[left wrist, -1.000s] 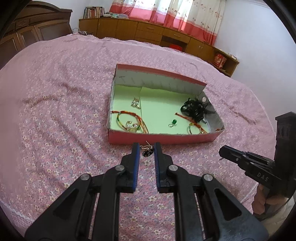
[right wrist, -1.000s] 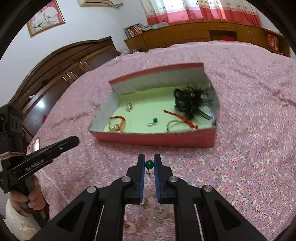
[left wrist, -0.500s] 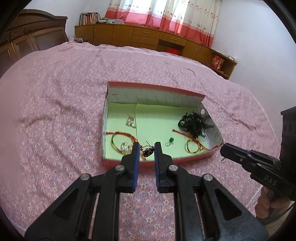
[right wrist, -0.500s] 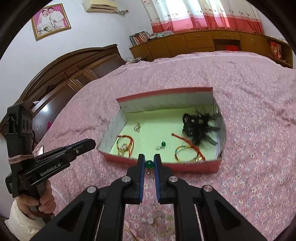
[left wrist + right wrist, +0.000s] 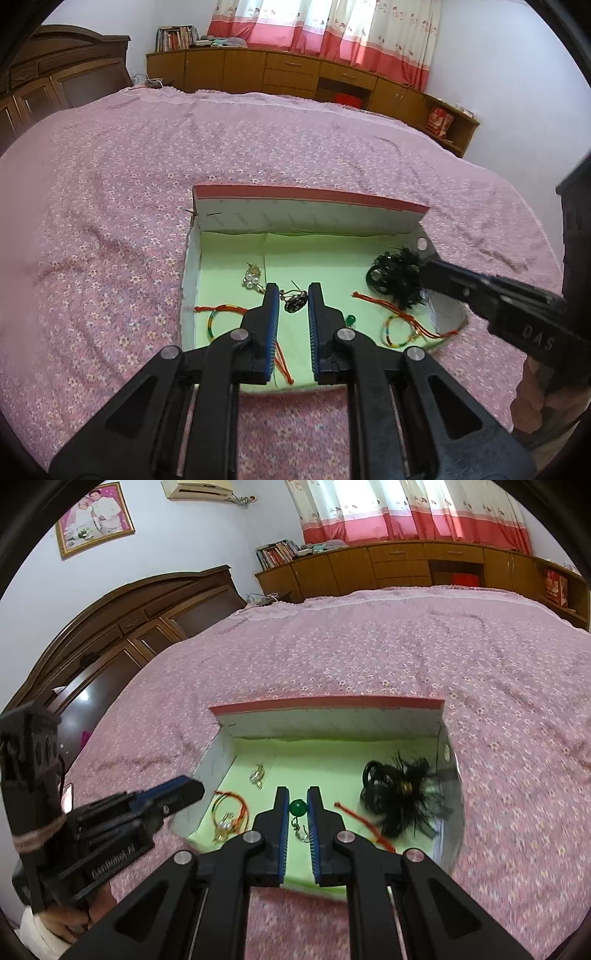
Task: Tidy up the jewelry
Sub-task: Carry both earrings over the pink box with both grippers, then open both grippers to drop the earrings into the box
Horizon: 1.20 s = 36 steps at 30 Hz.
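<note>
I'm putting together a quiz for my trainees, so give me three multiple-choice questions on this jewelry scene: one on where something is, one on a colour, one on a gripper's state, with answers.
1. Where in the box does the black feather piece lie?
A. left end
B. right end
C. outside, on the bed

2. What colour is the bead in the right gripper?
A. green
B. red
C. white

3. How is the left gripper?
A. open, empty
B. out of view
C. shut on a dark earring

Answers: 1 B, it lies by the right wall; 2 A, a green ball sits between the fingers; 3 C, the earring is pinched between its fingers over the box.
</note>
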{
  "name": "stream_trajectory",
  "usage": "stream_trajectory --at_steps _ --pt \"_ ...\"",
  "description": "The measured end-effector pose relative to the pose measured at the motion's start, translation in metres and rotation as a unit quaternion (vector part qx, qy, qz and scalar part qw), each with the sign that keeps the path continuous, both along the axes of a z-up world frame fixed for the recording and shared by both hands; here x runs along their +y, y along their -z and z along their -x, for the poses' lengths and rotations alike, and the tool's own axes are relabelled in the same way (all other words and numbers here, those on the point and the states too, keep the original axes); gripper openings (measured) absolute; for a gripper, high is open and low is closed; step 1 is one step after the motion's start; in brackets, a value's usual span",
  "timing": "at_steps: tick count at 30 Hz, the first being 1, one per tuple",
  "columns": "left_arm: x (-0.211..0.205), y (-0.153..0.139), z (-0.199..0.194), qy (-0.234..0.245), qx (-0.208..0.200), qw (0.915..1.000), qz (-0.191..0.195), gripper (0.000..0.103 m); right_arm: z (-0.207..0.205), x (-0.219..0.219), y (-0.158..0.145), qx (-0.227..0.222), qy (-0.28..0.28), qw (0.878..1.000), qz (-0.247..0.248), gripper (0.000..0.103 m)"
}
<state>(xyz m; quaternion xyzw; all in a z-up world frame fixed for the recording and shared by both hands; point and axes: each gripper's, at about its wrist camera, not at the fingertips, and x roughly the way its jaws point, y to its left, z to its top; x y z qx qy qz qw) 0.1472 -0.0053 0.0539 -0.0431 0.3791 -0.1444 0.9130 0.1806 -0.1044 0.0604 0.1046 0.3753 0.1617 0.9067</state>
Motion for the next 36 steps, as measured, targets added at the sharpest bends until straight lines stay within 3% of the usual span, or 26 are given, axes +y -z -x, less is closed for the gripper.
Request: stream_trajectory --at_steps 15,27,30,32,36 --pt "-0.010 0.049 -0.046 -0.014 0.056 0.9983 -0.010 0.007 -0.084 0.004 0.049 0.070 0.026 0.997 0.036 0.011" --pt "-0.010 0.065 -0.052 -0.018 0.081 0.9966 0.002 0.007 -0.095 0.003 0.062 0.083 0.025 0.996 0.036 0.012" --pt "-0.015 0.064 -0.052 -0.010 0.077 0.9970 0.007 0.008 -0.093 0.001 0.059 0.079 0.026 0.996 0.026 0.018" --pt "-0.015 0.062 -0.050 -0.008 0.076 0.9970 0.012 0.014 -0.091 -0.002 0.054 0.073 0.026 0.997 0.017 0.024" --pt "-0.010 0.052 -0.038 -0.008 0.066 0.9975 0.023 0.022 -0.084 -0.005 0.044 0.062 0.026 0.998 0.008 0.025"
